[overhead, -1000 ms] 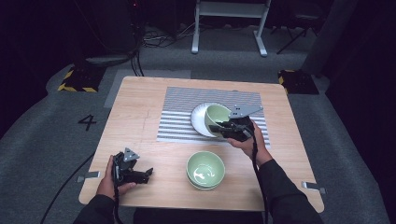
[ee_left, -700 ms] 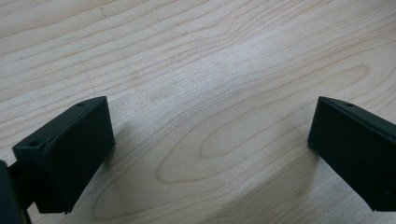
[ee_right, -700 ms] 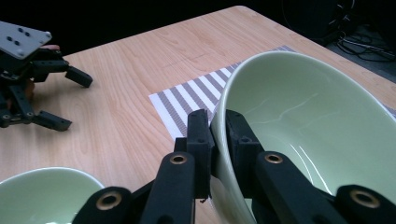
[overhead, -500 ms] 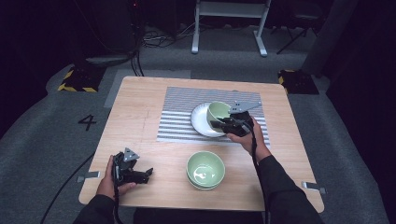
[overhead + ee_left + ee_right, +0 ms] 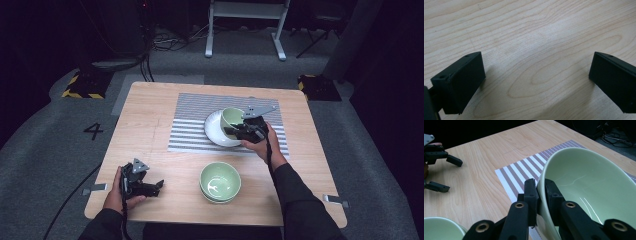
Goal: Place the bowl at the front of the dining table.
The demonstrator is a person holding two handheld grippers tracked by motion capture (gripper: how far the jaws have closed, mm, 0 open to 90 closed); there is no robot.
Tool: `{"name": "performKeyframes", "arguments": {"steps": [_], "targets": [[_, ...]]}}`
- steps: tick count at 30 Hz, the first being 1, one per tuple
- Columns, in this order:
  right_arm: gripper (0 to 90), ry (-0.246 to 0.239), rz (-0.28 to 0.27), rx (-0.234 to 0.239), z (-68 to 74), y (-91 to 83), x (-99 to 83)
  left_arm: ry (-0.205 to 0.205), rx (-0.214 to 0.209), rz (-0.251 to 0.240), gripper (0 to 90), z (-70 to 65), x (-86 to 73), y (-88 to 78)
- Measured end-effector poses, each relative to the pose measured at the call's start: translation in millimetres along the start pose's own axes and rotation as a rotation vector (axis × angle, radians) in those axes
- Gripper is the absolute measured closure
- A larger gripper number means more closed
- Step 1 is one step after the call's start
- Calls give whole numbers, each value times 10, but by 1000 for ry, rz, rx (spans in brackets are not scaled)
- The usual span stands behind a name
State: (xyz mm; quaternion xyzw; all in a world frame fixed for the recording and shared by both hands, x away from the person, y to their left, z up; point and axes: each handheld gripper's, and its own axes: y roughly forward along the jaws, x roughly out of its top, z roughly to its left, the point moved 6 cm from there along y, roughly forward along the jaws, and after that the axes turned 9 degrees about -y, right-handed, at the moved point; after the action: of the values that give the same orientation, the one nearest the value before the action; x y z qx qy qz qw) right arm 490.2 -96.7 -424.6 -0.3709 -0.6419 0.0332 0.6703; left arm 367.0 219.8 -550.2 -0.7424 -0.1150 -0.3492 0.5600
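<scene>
Bowl [image 5: 584,185] pinched at its rim by the right gripper [image 5: 540,195], one jaw inside the wall, one outside, pads pressing the ceramic. It hangs tilted over a white plate [image 5: 216,131] on the striped mat [image 5: 192,125]; whether its base touches the plate is hard to tell from the high view. Left gripper [image 5: 150,187] rests idle on the table [image 5: 529,32], jaws wide apart, nothing between them. Second bowl [image 5: 220,181] sits toward the person, between the two grippers. Advice for the carry: keep the pinch firm, level the bowl slowly, avoid swinging it, since a rim-only hold could slip.
</scene>
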Motion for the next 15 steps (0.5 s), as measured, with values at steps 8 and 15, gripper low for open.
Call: {"name": "performKeyframes", "arguments": {"steps": [8,15], "targets": [[823,6,19,-7,-41,93,-16,0,0,0,3,0,0,0],[823,-1,43,-10,-63,200,-46,0,0,0,3,0,0,0]]}}
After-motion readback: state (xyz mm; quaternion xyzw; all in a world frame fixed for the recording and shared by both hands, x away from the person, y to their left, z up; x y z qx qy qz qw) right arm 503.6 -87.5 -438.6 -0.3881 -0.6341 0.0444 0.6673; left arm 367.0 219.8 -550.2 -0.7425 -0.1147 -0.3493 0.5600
